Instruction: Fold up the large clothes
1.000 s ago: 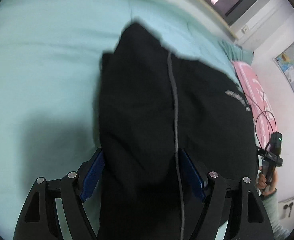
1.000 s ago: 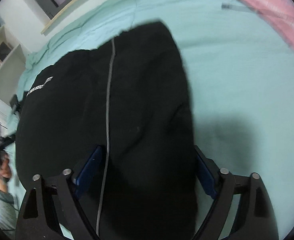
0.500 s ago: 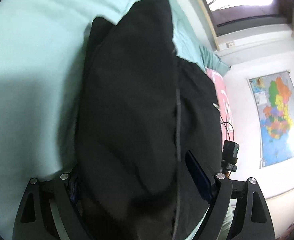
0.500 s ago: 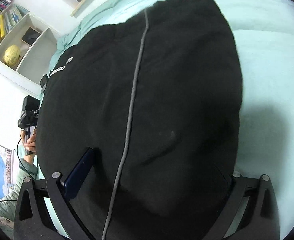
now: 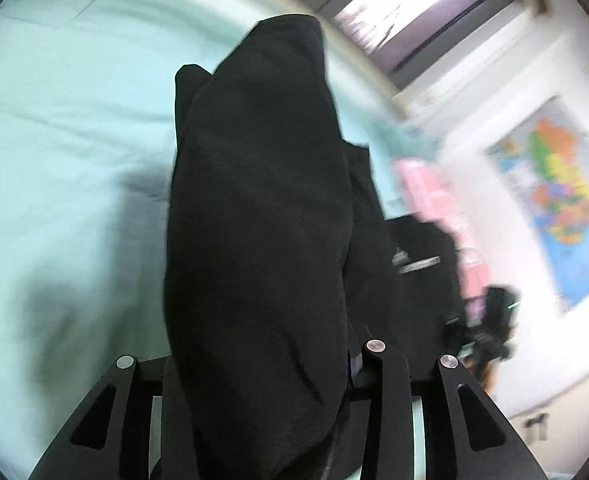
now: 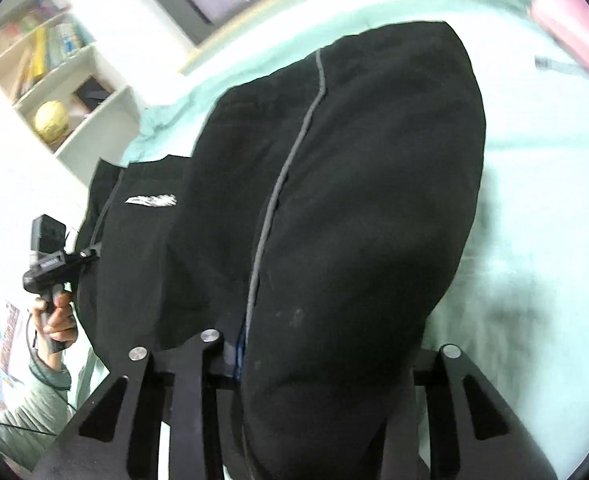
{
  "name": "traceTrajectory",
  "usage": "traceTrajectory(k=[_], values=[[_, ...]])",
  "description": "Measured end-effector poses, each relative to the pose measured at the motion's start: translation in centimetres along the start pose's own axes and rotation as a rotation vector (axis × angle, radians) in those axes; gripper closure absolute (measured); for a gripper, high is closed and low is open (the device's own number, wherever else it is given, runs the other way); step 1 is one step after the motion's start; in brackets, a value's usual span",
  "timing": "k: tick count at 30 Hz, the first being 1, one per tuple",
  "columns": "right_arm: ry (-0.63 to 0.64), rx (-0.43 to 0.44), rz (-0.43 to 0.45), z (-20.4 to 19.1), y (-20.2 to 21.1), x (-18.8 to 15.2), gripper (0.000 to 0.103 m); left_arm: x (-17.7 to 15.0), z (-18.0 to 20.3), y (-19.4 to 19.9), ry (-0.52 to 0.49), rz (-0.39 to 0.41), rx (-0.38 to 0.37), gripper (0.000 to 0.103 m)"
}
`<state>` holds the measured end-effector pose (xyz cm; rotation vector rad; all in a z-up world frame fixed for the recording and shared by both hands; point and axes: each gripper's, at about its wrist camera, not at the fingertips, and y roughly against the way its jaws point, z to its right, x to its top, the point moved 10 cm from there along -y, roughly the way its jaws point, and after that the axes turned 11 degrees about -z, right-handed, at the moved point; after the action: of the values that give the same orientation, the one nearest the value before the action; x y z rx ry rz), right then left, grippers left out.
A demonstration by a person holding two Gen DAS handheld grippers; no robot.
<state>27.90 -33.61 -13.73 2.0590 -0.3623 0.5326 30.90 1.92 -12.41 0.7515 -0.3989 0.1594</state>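
Two grippers have just been closing on one black garment (image 5: 254, 220), thick folds of it bunched between each pair of jaws. Left gripper (image 5: 262, 364) holds a bundle raised off the mint-green bedspread (image 5: 62, 152); right gripper (image 6: 326, 344) is clamped on the part bearing a grey stripe (image 6: 278, 184), lifted likewise. Left hand (image 6: 56, 316) visible at the right camera's edge, map (image 5: 562, 200) on wall beyond; picture blurred.
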Motion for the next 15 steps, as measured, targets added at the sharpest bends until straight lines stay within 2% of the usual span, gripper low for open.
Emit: traceTrajectory(k=[2, 5, 8, 10, 13, 15], values=[[0.057, 0.002, 0.036, -3.4, 2.6, -1.2, 0.065, -1.4, 3.9, 3.2, -0.053, 0.032, -0.024, 0.063], [0.118, -0.032, 0.063, -7.6, 6.6, -3.1, 0.065, -3.8, 6.8, 6.7, -0.083, 0.056, -0.033, 0.063], [0.141, -0.050, 0.074, -10.1, 10.0, -5.0, 0.065, -6.3, 7.5, 9.4, -0.082, 0.076, -0.055, 0.063], [0.144, -0.050, 0.063, -11.0, 10.9, -5.9, 0.065, -7.7, 7.3, 10.1, -0.076, 0.082, -0.059, 0.063], [0.139, -0.064, 0.023, -11.5, 10.2, -7.7, 0.065, -10.4, 6.4, 8.8, -0.038, 0.066, -0.061, 0.062], [0.130, -0.085, -0.012, -11.4, 8.8, -9.4, 0.065, -12.2, 4.3, 7.3, 0.026, 0.038, -0.055, 0.062]])
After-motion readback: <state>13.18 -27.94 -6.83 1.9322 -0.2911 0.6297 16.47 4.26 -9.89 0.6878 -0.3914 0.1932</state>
